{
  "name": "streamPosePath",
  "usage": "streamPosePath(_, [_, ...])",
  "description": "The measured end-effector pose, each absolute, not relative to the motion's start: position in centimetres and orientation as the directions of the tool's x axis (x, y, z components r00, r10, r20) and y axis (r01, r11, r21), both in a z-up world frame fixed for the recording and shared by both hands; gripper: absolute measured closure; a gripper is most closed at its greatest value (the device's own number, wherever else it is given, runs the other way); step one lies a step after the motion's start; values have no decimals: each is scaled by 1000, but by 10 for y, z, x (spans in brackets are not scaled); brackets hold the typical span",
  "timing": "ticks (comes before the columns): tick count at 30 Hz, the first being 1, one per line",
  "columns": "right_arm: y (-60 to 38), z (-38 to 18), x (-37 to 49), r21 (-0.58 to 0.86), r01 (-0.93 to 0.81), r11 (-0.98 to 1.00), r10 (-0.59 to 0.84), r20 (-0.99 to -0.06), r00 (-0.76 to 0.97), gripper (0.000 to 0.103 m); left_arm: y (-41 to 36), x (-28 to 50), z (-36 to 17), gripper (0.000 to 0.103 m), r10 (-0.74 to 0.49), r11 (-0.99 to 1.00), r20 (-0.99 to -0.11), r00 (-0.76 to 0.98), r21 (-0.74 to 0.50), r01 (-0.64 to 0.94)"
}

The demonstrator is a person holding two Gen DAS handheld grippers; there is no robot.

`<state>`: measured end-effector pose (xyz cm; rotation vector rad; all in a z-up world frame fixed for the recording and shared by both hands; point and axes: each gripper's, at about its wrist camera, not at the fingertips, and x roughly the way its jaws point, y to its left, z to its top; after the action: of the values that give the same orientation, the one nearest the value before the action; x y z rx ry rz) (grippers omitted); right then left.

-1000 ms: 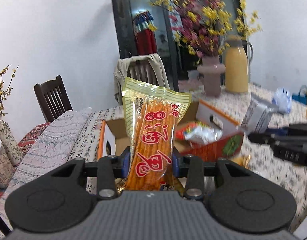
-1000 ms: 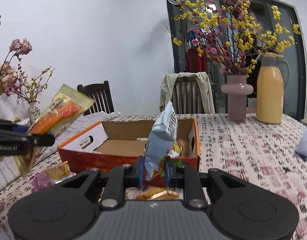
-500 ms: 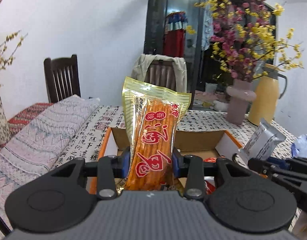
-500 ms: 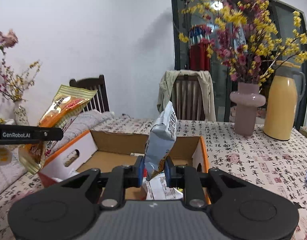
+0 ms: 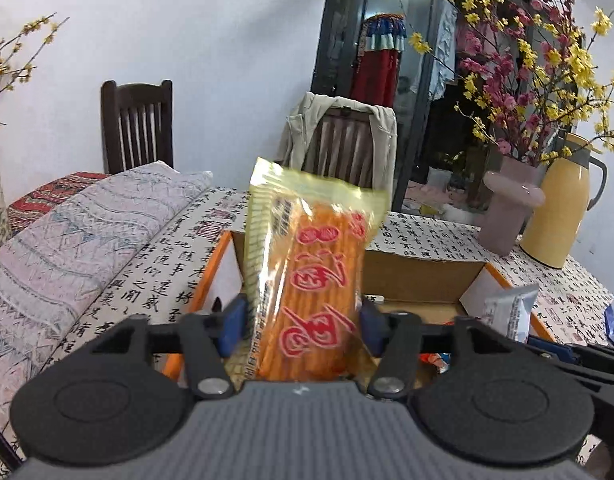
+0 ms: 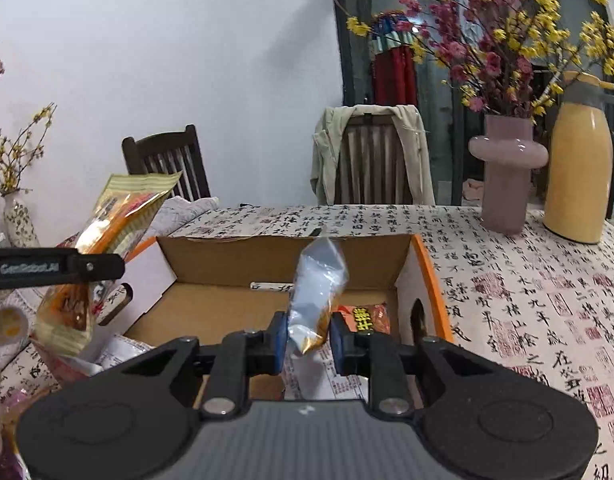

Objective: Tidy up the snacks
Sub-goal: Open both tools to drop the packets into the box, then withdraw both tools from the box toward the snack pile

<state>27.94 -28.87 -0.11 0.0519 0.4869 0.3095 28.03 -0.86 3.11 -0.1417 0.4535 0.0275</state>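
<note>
An open cardboard box (image 5: 423, 268) with orange outer walls lies on the patterned tablecloth. My left gripper (image 5: 301, 322) hangs over its near left part and its jaws are opening. A long orange stick-snack pack (image 5: 311, 280) stands blurred between the pads, with a gap on the left side. Over the box's (image 6: 267, 256) right half is my right gripper (image 6: 307, 332), its jaws also opening. A silver pack (image 6: 317, 280) sits loose and blurred between the pads. A red snack pack (image 6: 367, 318) and a white pack (image 6: 327, 376) lie inside the box.
A pink vase (image 6: 505, 168) of blossoms and a yellow thermos (image 6: 579, 168) stand at the table's far right. Two chairs (image 5: 137, 124) are behind the table. A folded quilt (image 5: 67, 240) lies left of the box. Loose snack packs (image 6: 115, 356) lie near its left wall.
Both grippers moved forward to above the box. Their jaws widened. The orange pack tilted and blurred, and the silver pack slid lower between the right pads.
</note>
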Motion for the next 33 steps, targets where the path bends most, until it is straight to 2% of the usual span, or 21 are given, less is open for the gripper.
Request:
streamPosePath(1, [-291,-1,278,128,-278,952,306,-448,840,70,-8,278,32,29,-3,989,-428,904,-133,-60])
streamPosePath(2, [-293,-1,277,136,-277,951,308,-446,840,55,-7,275,33,19,-3,989,-419,908,-138,-60])
streamPosePath(3, [-294,-1,276,138,-272,952,305,-445,842,46,-6,271,35,15,-1,988,-405,914,-144,-63])
streamPosePath(5, [-295,-2,274,132,-250,959,282,-437,854,13,-5,267,38,2,14,987,-381,924,-144,-74])
streamPosePath(7, [-297,-1,272,137,-233,963,270,-426,863,5,-2,263,39,0,23,984,-369,929,-155,-86])
streamPosePath(21, [-304,7,259,162,-206,965,254,-383,888,0,-2,253,41,0,1,984,-379,925,-164,-68])
streamPosePath(33, [-305,30,236,141,-223,965,258,-327,909,0,-8,226,65,0,5,987,-329,944,-149,-57])
